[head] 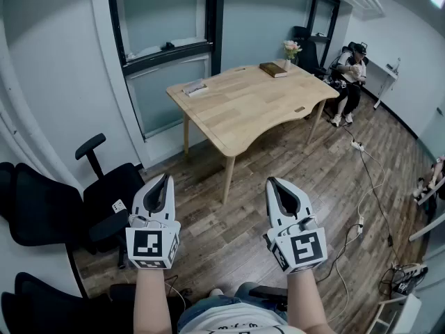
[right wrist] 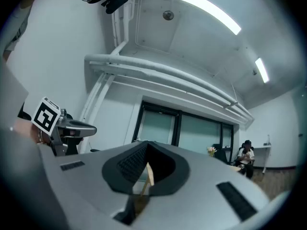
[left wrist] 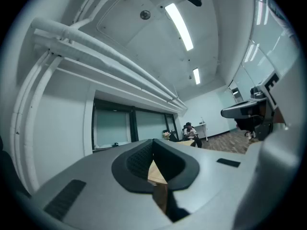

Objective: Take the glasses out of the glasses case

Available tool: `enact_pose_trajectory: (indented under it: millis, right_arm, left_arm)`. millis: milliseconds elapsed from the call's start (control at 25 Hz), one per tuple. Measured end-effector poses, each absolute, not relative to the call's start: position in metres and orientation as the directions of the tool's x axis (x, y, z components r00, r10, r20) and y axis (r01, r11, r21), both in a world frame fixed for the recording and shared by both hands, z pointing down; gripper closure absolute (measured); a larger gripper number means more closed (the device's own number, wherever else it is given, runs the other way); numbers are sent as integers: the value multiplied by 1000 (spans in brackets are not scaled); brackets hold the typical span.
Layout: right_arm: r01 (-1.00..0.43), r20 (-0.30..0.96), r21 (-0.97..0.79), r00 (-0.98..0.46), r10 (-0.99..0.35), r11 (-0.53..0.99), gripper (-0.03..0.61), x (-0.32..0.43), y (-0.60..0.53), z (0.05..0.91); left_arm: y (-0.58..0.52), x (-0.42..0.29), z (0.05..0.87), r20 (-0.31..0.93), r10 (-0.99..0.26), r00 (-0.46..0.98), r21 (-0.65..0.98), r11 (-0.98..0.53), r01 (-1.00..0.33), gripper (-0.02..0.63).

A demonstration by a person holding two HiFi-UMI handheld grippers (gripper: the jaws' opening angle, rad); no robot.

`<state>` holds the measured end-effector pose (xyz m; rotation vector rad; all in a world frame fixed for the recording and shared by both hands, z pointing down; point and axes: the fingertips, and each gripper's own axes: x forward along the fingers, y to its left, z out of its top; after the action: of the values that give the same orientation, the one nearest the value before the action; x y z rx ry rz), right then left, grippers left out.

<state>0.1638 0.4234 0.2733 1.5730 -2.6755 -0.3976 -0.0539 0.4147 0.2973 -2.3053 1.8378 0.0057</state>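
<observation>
Left gripper (head: 165, 181) and right gripper (head: 272, 184) are hovering, both pressed together on nothing, well apart from the wooden table (head: 250, 106); the task is likely unstarted.

A pale wooden desk (head: 243, 110) stands on the plank floor (head: 222, 228). On its far corner lie a brown book (head: 273, 69) and a vase of flowers (head: 290, 49). Beyond the desk sits a person (head: 351, 72). Near its left side stands a black office chair (head: 104, 193).

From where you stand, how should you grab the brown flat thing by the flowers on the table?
Grip the brown flat thing across its narrow width, mid-length, probably from above. It lies flat and long on the table, and the flowers stand close at its right end, so keep left of them.
</observation>
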Motion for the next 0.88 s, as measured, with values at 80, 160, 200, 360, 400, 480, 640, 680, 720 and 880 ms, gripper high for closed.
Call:
enact_pose_trajectory:
  millis: [80, 160, 200, 360, 400, 480, 640, 680, 720, 880]
  right_arm:
    - [-856, -114, 227, -498, -860, 465, 569, 157, 415, 273]
    - [-855, -111, 229, -498, -860, 465, 569, 150, 408, 274]
    - [-854, -109, 231, -499, -860, 466, 569, 146, 403, 275]
    - [-845, -95, 230, -513, -853, 482, 569, 130, 375, 283]
    - [-845, -92, 221, -515, -852, 486, 569, 127, 366, 285]
    - [-847, -92, 193, -518, -850, 495, 568, 123, 345, 291]
    - [-843, -99, 152, -532, -841, 515, 568, 113, 297, 299]
    - [-844, -99, 150, -532, -841, 516, 568, 111, 282, 301]
    - [-844, -98, 151, -531, -842, 515, 568, 109, 266, 302]
    - [-832, -81, 191, -542, -837, 520, 568, 96, 192, 304]
  left_arm:
    - [409, -61, 298, -122, -967, 225, -147, -207, -967, 597]
    - [401, -67, 300, -121, -967, 225, -147, -207, -967, 597]
    - [397, -71, 301, -120, -967, 223, -145, -206, -968, 597]
    - [374, -85, 309, -110, -973, 202, -133, -187, -973, 597]
    - [367, -88, 311, -107, -974, 198, -131, -184, -974, 597]
    - [352, -92, 316, -102, -976, 192, -130, -178, -975, 597]
    - [309, -103, 324, -92, -981, 171, -127, -159, -979, 597]
    - [295, -105, 326, -89, -982, 166, -127, -154, -980, 597]
    - [279, -107, 328, -84, -983, 163, -128, -152, -980, 597]
    - [205, -113, 328, -73, -984, 166, -139, -154, -978, 597]
